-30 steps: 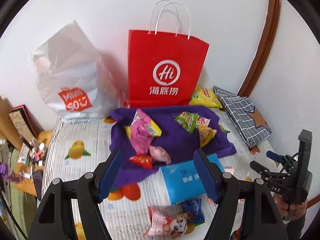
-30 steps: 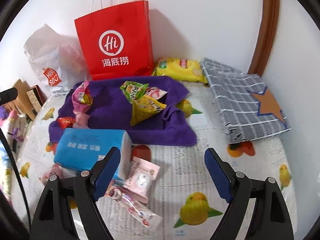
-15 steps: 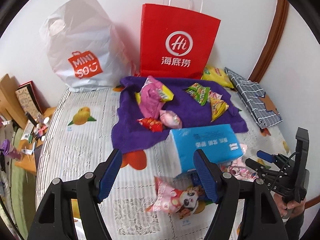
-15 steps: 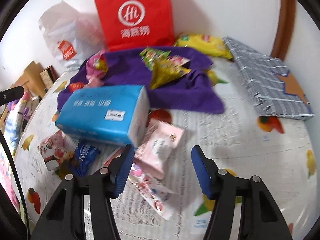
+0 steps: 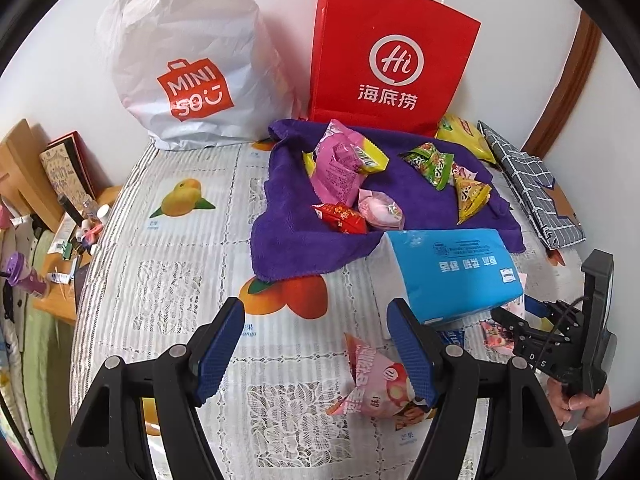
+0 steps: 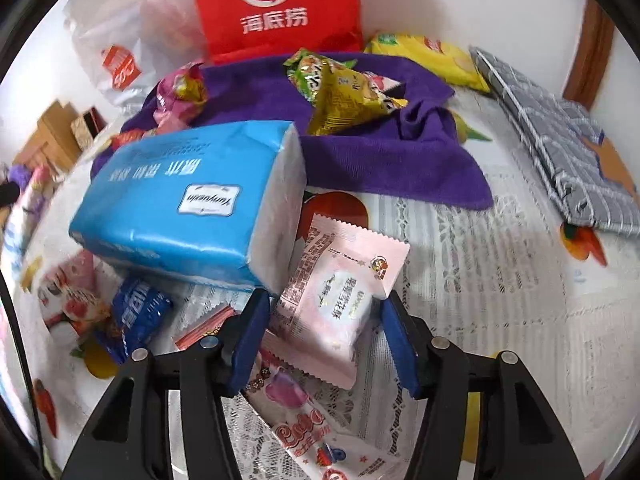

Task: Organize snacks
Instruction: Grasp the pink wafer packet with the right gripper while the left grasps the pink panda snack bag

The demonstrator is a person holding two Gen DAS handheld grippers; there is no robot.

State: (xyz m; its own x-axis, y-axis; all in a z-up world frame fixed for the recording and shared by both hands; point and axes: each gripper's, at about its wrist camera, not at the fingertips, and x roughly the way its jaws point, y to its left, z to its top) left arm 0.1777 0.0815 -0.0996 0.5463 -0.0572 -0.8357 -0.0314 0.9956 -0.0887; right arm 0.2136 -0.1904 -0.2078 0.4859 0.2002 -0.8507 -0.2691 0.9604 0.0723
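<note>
The surface [image 5: 168, 280] has a cloth with fruit pictures on it. At the back stand a white bag [image 5: 184, 64] and a red bag [image 5: 392, 60]. A purple towel [image 5: 288, 232] holds many snacks. A blue tissue pack [image 6: 188, 200] lies in front of it. The right tool [image 6: 322, 344] has just been closing, and a pale pink packet [image 6: 340, 292] sits between its blue fingers [image 6: 250, 340], but they do not look like they squeeze it yet. The left tool [image 5: 316, 352] is half wide and holds nothing, with a pink snack bag [image 5: 372, 388] just beside it.

Glossy plastic tissue pack [image 6: 176, 200]; fuzzy purple cloth [image 5: 288, 232]; smooth red paper bag [image 5: 392, 60].
</note>
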